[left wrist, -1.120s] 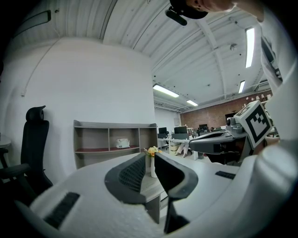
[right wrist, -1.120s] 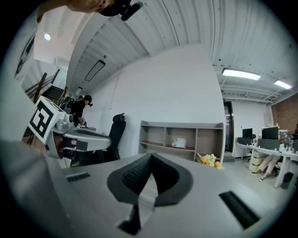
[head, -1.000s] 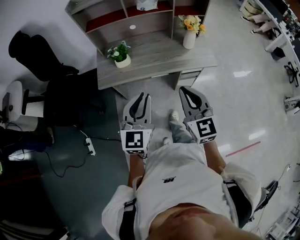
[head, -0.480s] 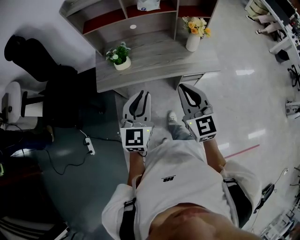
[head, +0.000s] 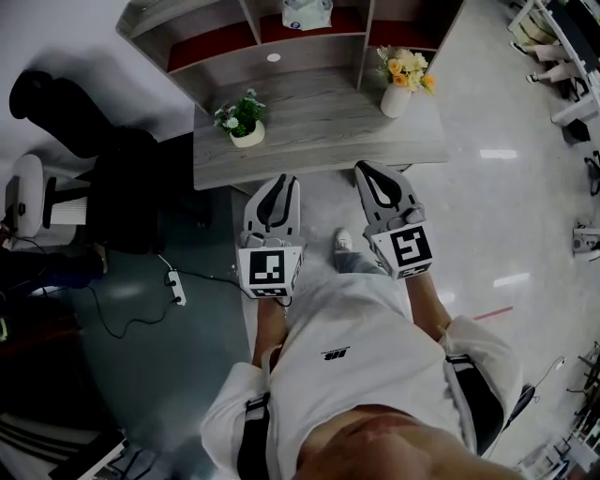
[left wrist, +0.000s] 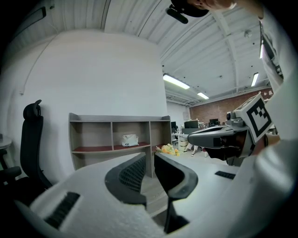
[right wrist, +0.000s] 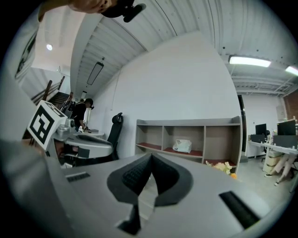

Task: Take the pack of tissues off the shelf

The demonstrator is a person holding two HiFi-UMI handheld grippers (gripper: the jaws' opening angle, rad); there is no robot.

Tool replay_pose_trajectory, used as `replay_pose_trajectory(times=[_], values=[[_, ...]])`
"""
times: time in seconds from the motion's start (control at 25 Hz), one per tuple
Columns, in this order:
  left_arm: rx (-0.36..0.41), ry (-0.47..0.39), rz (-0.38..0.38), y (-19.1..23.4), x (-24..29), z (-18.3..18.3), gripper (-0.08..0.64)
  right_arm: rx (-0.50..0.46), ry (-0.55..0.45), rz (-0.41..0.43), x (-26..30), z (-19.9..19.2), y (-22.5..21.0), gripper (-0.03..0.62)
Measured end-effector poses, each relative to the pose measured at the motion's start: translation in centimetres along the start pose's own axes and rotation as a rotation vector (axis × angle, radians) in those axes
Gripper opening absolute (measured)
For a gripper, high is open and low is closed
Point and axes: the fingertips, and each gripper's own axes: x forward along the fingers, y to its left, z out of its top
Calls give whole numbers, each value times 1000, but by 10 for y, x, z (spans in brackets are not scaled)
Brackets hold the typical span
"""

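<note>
The pack of tissues (head: 306, 12) is a white packet in the middle bay of the grey shelf unit (head: 216, 28) at the back of the desk (head: 319, 117). It also shows in the left gripper view as the tissue pack (left wrist: 130, 139) and in the right gripper view as the tissue pack (right wrist: 182, 146). My left gripper (head: 283, 182) and right gripper (head: 366, 170) hover side by side just short of the desk's near edge, far from the shelf. Both are shut with nothing in them, as the left gripper (left wrist: 150, 157) and right gripper (right wrist: 151, 157) views show.
A small potted plant (head: 246, 117) stands on the desk's left part and a white vase of yellow flowers (head: 401, 84) on its right. A black office chair (head: 75, 112) is left of the desk. A power strip with cable (head: 174, 286) lies on the floor.
The person has stepped closer to the desk. Both grippers have moved forward and now reach its near edge; their jaws have not changed.
</note>
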Motion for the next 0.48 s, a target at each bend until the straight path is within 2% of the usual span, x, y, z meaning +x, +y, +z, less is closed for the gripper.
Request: replay_pose_trajectory(times=[0.48], values=[[-1, -4, 46, 6, 65, 14, 72, -10, 0, 77, 47, 0, -49, 25]])
